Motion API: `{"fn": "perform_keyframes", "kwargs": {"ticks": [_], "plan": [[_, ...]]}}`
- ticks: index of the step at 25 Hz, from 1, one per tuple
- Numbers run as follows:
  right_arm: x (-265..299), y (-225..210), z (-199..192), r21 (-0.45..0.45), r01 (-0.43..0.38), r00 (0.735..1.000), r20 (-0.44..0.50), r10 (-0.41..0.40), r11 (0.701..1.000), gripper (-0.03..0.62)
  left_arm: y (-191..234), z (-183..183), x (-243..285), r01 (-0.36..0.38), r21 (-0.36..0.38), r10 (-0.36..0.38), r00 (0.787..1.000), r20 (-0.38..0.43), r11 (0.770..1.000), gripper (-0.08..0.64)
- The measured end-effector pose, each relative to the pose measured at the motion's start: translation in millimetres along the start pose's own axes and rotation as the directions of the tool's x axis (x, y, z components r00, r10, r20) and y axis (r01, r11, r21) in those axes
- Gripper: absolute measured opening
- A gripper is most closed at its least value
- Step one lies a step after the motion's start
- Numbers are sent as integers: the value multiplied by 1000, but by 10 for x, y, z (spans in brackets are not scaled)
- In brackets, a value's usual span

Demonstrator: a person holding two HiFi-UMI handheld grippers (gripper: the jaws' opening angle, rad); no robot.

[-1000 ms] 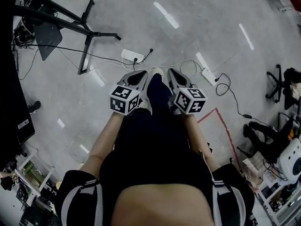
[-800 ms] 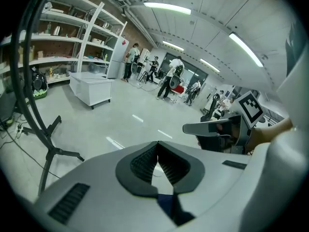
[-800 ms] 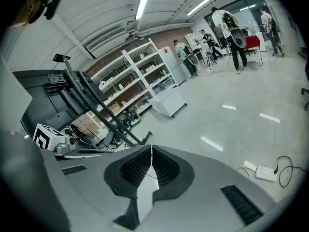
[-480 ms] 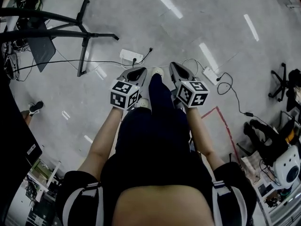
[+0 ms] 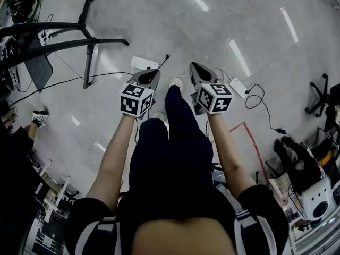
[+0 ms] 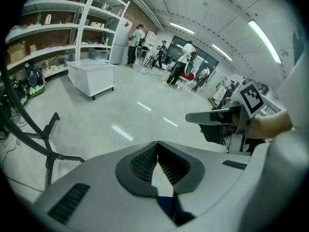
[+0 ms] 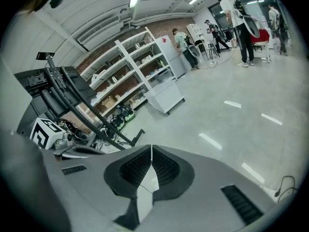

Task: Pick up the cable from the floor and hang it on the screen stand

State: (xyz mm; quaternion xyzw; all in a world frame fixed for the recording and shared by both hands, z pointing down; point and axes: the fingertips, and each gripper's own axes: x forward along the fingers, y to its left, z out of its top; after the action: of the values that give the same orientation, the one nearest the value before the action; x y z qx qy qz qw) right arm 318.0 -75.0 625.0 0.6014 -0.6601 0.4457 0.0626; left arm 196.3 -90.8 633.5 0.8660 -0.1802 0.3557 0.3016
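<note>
A thin black cable (image 5: 79, 80) trails across the grey floor from the black screen stand (image 5: 87, 41) toward a white power strip (image 5: 142, 63). Another black cable (image 5: 260, 108) loops on the floor at the right, by a white adapter (image 5: 237, 86). My left gripper (image 5: 153, 73) is held out above the power strip, its jaws shut with nothing between them (image 6: 158, 143). Beside it my right gripper (image 5: 193, 67) is shut too and holds nothing (image 7: 151, 148). Both hang in the air well above the floor. The stand's frame (image 7: 72, 98) rises left of the right gripper.
The person's dark-trousered leg (image 5: 178, 116) reaches forward between the grippers. Red floor tape (image 5: 249, 137) marks a corner at the right. An office chair (image 5: 319, 92), cluttered gear (image 5: 303, 169) and shelving (image 7: 140, 76) ring the area. People stand far off (image 6: 181, 66).
Both grippers have pushed forward and down toward the floor, side by side. The person has stepped forward, and the stand has slid toward the upper left of the head view.
</note>
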Motion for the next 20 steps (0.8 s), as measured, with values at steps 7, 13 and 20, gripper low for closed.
{"fn": "perform_keyframes", "kwargs": {"ticks": [7, 13, 20], "plan": [[669, -346, 92, -23, -6, 1000, -11, 5, 1000, 26, 389, -179, 588, 16, 40, -12, 996, -88, 999, 8], [1046, -583, -88, 13, -19, 1000, -8, 19, 1000, 26, 553, -513, 1151, 43, 40, -35, 982, -186, 998, 8], [1458, -975, -780, 45, 11, 1000, -20, -11, 999, 26, 862, -1045, 1863, 66, 84, -42, 965, -259, 994, 8]]}}
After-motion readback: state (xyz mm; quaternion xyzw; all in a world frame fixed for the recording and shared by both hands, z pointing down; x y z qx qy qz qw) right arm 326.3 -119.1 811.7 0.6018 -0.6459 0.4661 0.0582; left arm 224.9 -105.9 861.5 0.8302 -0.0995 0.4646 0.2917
